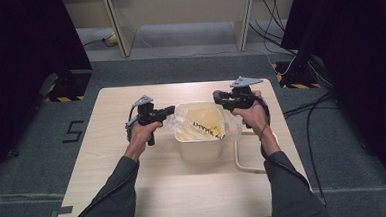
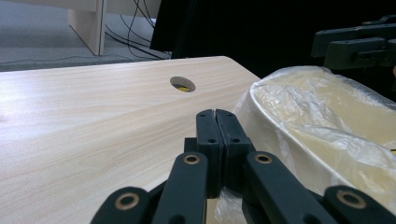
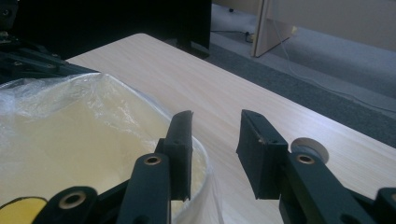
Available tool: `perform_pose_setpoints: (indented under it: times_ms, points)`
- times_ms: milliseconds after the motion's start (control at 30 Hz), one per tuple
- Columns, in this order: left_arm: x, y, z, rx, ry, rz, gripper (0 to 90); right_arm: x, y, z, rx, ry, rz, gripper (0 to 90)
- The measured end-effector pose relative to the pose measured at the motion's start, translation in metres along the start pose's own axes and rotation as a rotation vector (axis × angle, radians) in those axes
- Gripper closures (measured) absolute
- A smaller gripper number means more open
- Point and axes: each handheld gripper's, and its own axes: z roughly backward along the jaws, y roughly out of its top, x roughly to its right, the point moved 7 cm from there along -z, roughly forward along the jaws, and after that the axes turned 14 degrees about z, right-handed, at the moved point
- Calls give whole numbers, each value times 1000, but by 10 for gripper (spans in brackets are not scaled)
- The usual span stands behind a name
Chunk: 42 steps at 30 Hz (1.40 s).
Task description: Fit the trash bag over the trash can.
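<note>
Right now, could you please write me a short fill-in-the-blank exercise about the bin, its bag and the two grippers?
1. The left gripper has its jaws ____.
2. The right gripper has its jaws ____.
3. The cream bin is lined with a clear plastic ____.
4. The bin stands on a wooden ____.

Missing words: shut; open; bag; table.

Overhead view; two close bin-rim (image 1: 199, 138) views

pale matt wood-grain table (image 1: 134, 176); smooth cream plastic bin (image 1: 200, 149) lined with glossy crinkled clear plastic bag (image 2: 322, 107)
</note>
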Motion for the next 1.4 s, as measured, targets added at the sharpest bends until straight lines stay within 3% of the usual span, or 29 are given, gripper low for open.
perform_pose_setpoints:
  times_ms: [200, 367, 467, 567, 633, 867, 1000, 1067, 1167, 1267, 1333, 1400]
  points:
    - [2, 1, 1, -3, 1, -9, 886, 8, -5, 20, 23, -6, -65, 592]
    - [2, 1, 1, -4, -2, -3, 885, 9, -28, 23, -33, 41, -107, 589]
    - [1, 1, 1, -6, -3, -1, 885, 6, -40, 17, -33, 76, -142, 611]
    - [1, -1, 0, -13, -5, 1, 887, 2, -46, 12, -43, 85, -101, 810]
    - [0, -3, -2, -19, -3, -2, 889, 1, -48, 8, -55, 80, -86, 881]
    - [-3, -11, -3, -48, 3, -13, 893, -12, -60, -10, -127, 104, -66, 900]
    - [-10, -20, -2, -67, 14, -5, 893, -15, -74, -18, -186, 94, -55, 900]
    - [-10, -22, 3, -63, 5, -7, 859, -17, -77, -18, -173, 94, -76, 849]
    - [-13, -19, 16, -41, 22, 27, 597, -14, -74, -11, -163, 45, -106, 684]
    - [-10, -13, 34, -12, 31, 63, 458, -12, -66, 5, -148, -11, -110, 544]
    - [-5, -12, 47, 1, 12, 81, 422, -11, -60, 18, -133, -49, -132, 501]
    - [0, -14, 58, 4, 4, 67, 411, -16, -54, 32, -102, -50, -121, 484]
